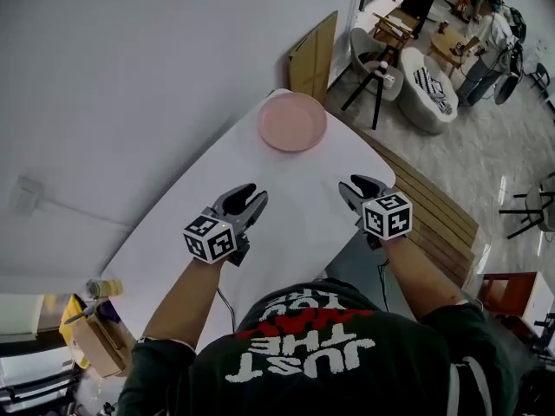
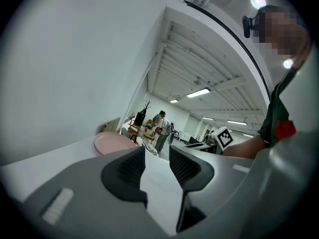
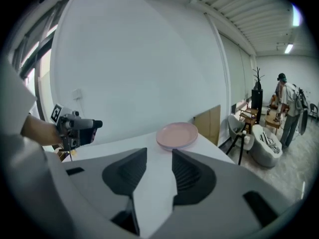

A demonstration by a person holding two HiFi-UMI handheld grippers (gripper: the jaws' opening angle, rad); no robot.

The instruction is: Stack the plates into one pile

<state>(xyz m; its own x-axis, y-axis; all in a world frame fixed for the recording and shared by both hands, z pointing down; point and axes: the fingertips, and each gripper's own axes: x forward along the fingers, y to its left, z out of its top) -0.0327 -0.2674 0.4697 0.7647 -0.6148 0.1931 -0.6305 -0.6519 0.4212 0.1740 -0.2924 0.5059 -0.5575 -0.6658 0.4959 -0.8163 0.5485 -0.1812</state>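
Observation:
A pile of pink plates [image 1: 292, 121] sits at the far end of the white table [image 1: 173, 250]. It lies well ahead of both grippers, and shows as the pink pile [image 2: 112, 142] in the left gripper view and the pink pile [image 3: 177, 135] in the right gripper view. My left gripper [image 1: 251, 194] hovers over the table's middle, jaws apart with nothing between them [image 2: 157, 156]. My right gripper [image 1: 354, 185] hangs near the table's right edge, its jaws also apart and empty [image 3: 159, 158]. Each gripper sees the other: the left gripper [image 3: 75, 128], the right gripper's marker cube [image 2: 224, 137].
A white wall runs along the table's left side. Beyond the far end lean a cardboard sheet [image 1: 314, 55], a tripod [image 1: 375, 81] and round chairs [image 1: 429, 89]. People stand at the back right [image 1: 486, 33]. A cardboard box [image 1: 95, 341] sits at lower left.

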